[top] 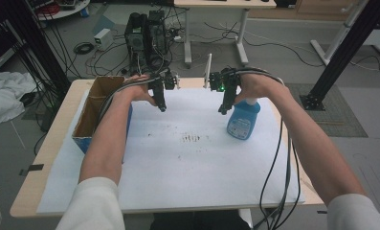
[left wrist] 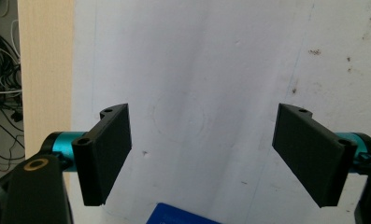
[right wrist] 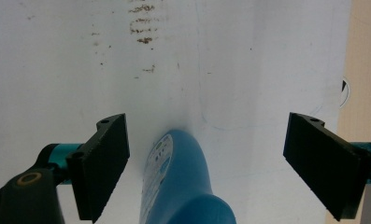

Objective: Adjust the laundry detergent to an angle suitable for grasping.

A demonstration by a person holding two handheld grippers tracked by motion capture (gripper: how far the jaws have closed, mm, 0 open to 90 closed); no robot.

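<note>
1. A person at a wooden table (top: 44, 158) holds two hand-held grippers above a white paper sheet (top: 187, 167) that covers most of the tabletop.
2. The right gripper (top: 223, 109) hangs just above a blue spray bottle (top: 243, 120), which stands upright on the sheet at its right side; the gripper's jaws are spread wide and do not touch it.
3. In the right gripper view, the bottle rises between the two black jaws, nearer the left one, with a gap on both sides.
4. The left gripper (top: 162, 106) hovers over bare paper near the far edge of the sheet, its jaws wide apart with nothing between them.
5. An open cardboard box with blue sides (top: 94, 112) sits at the table's left edge, just beside the person's left forearm.
6. A patch of small brown stains (top: 191, 138) marks the sheet's middle, between the two arms.
7. Black cables (top: 273, 172) trail from the right gripper along the right forearm and off the near edge of the table.
</note>
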